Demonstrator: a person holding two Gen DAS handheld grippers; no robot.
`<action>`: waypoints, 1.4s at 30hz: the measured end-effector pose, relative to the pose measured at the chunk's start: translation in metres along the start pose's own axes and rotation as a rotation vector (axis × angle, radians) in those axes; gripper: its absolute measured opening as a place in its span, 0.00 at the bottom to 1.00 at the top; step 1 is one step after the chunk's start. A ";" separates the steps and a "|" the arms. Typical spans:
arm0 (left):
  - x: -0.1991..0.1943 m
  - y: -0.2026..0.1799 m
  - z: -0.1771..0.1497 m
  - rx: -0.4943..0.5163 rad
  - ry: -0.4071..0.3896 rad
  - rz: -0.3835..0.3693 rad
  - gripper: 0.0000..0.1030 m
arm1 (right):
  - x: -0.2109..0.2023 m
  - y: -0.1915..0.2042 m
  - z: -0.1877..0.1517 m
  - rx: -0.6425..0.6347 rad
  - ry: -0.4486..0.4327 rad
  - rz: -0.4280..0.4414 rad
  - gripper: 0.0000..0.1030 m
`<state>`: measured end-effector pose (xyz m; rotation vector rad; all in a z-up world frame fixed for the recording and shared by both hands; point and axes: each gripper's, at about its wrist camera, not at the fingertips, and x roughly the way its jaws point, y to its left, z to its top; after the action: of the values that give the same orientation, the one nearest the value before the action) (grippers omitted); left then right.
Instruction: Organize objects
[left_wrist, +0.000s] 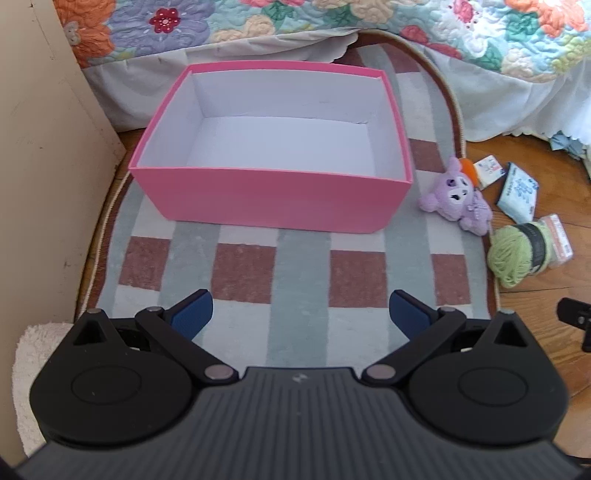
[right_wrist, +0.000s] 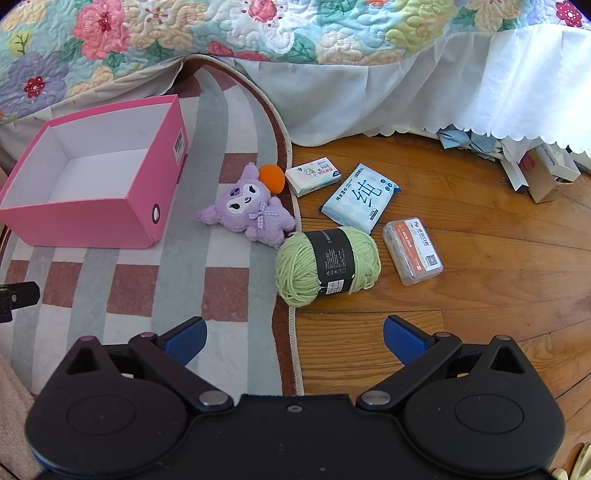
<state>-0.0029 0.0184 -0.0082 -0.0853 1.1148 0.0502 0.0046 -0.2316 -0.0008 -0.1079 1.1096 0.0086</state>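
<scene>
An empty pink box (left_wrist: 273, 195) with a white inside stands on the checked rug; it also shows at the left of the right wrist view (right_wrist: 85, 221). To its right lie a purple plush toy (right_wrist: 251, 210) (left_wrist: 458, 199), an orange ball (right_wrist: 272, 178), a green yarn skein (right_wrist: 328, 266) (left_wrist: 515, 254), a small tissue pack (right_wrist: 312, 175), a blue wipes pack (right_wrist: 360, 197) and a clear box with an orange label (right_wrist: 412, 251). My left gripper (left_wrist: 300, 314) is open and empty in front of the box. My right gripper (right_wrist: 294, 338) is open and empty just short of the yarn.
A bed with a floral quilt (right_wrist: 258, 33) and white skirt borders the far side. A beige cabinet (left_wrist: 40, 166) stands at the left. Cardboard and papers (right_wrist: 543, 166) lie under the bed at right. The rug's edge (right_wrist: 291, 325) meets a wooden floor (right_wrist: 498, 277).
</scene>
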 end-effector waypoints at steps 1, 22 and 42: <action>-0.001 0.000 0.000 -0.002 0.001 -0.009 1.00 | 0.000 0.000 0.000 0.000 0.001 0.000 1.00; -0.004 -0.007 -0.001 0.039 0.011 -0.041 1.00 | 0.001 -0.002 -0.002 0.001 0.002 0.001 1.00; -0.003 -0.011 -0.003 0.065 0.016 -0.002 1.00 | 0.003 -0.001 -0.003 -0.015 0.010 -0.009 1.00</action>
<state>-0.0064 0.0070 -0.0061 -0.0294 1.1314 0.0113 0.0037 -0.2329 -0.0051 -0.1261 1.1190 0.0081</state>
